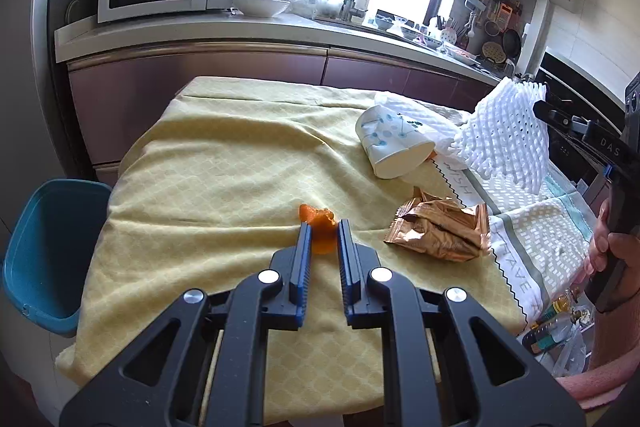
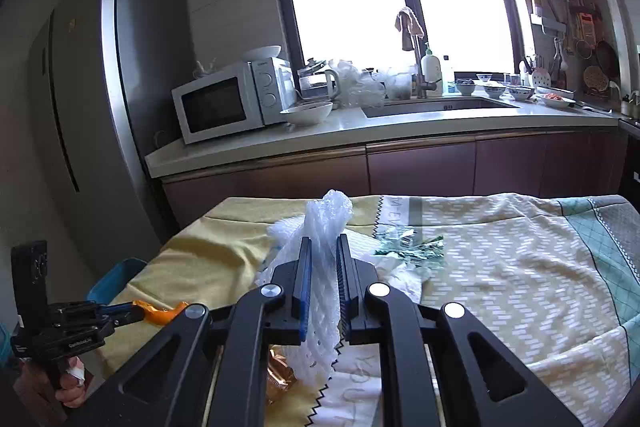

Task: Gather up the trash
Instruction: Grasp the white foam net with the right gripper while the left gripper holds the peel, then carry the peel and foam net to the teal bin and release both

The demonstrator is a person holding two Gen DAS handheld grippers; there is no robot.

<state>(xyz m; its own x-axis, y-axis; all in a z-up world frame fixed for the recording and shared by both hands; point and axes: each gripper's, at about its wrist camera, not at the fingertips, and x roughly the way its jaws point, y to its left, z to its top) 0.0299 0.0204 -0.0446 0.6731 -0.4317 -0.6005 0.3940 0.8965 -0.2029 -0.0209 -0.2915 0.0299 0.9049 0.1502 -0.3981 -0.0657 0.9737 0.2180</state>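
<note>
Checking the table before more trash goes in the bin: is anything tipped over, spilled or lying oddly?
The paper cup lies on its side on the yellow cloth, mouth toward the camera; no spill shows. A crumpled gold wrapper lies loose nearby. Nothing else stands out.

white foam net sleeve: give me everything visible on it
The white foam net sleeve is soft mesh foam with diamond-shaped holes, crumpled and stretched. The right gripper is shut on it, pinching its middle; one end bunches above the fingers, the other hangs below. In the left wrist view it hangs lifted over the tablecloth, just beyond the tipped paper cup.
</note>
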